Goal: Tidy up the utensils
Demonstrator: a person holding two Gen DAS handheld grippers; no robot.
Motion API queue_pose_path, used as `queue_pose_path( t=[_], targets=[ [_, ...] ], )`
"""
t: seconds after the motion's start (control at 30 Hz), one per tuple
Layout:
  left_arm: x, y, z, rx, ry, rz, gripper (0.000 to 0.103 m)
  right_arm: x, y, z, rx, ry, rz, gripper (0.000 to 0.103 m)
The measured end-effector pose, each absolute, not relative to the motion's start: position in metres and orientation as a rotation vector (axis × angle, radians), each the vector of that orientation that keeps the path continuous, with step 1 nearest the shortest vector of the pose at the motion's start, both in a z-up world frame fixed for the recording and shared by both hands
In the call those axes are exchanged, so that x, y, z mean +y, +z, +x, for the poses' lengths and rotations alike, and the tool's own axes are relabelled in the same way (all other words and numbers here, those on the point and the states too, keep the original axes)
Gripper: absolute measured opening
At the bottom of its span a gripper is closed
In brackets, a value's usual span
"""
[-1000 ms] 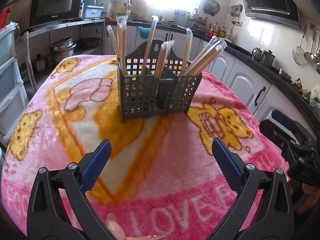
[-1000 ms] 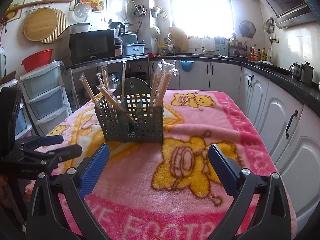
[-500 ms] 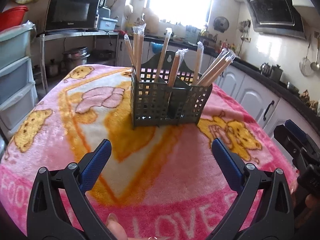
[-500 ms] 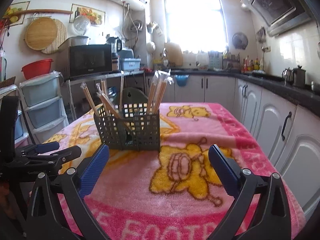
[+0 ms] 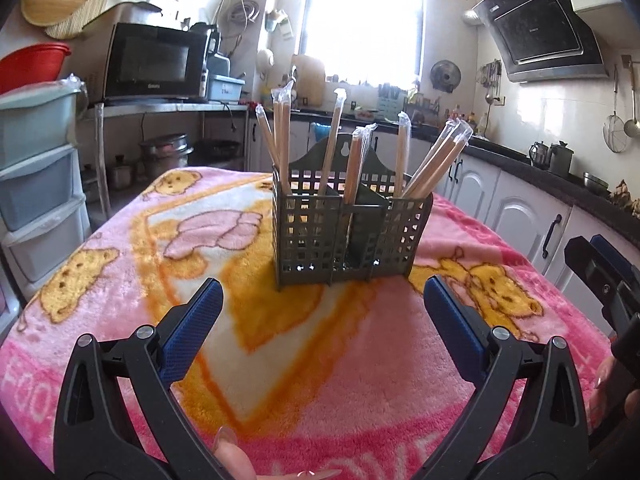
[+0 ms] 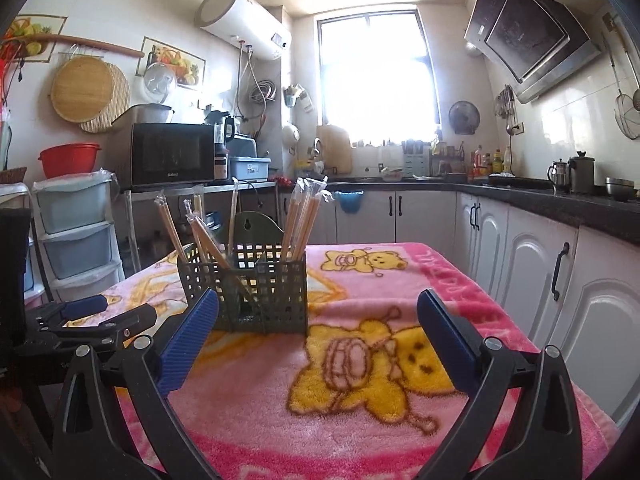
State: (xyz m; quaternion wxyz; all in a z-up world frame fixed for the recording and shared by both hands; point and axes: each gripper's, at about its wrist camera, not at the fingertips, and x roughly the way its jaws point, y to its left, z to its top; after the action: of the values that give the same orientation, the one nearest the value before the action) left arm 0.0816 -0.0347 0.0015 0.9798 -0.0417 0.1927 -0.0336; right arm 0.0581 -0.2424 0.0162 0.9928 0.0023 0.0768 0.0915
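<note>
Both grippers, left gripper [image 5: 320, 316] and right gripper [image 6: 318, 326], spread empty before caddy [image 5: 344, 232]; wrapped chopsticks [image 5: 434, 160] light, slippery, likely pinch near tops.

Your left gripper [image 5: 320, 316] and right gripper [image 6: 318, 326] are both matte black plastic clamps with triangular cut-outs, silver pivot screws on each arm and ribbed blue pads [image 5: 191, 330] lining the fingers, and your fingernails [image 5: 225, 437] look long.
</note>
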Motion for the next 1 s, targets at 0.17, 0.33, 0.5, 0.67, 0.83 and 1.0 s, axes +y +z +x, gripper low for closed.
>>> queue_pose_path(
  t=[0.17,0.33,0.5,0.67,0.83,1.0],
  targets=[
    [-0.034,0.000,0.080,0.362,-0.066,-0.084,0.093,-0.236,0.012,0.058,0.126,0.172,-0.032,0.097],
    [-0.030,-0.002,0.080,0.360,-0.052,-0.097,0.093,-0.235,0.008,0.056,0.114,0.178,-0.026,0.097],
    [-0.026,-0.004,0.081,0.363,-0.039,-0.103,0.093,-0.235,0.006,0.059,0.129,0.175,-0.014,0.097],
    [-0.026,-0.004,0.081,0.363,-0.036,-0.107,0.093,-0.235,0.006,0.060,0.136,0.177,-0.010,0.097],
    [-0.026,-0.004,0.080,0.362,-0.037,-0.104,0.093,-0.235,0.005,0.061,0.133,0.175,-0.008,0.097],
    [-0.026,-0.004,0.080,0.362,-0.035,-0.104,0.093,-0.234,0.004,0.061,0.137,0.177,-0.011,0.097]
  ],
)
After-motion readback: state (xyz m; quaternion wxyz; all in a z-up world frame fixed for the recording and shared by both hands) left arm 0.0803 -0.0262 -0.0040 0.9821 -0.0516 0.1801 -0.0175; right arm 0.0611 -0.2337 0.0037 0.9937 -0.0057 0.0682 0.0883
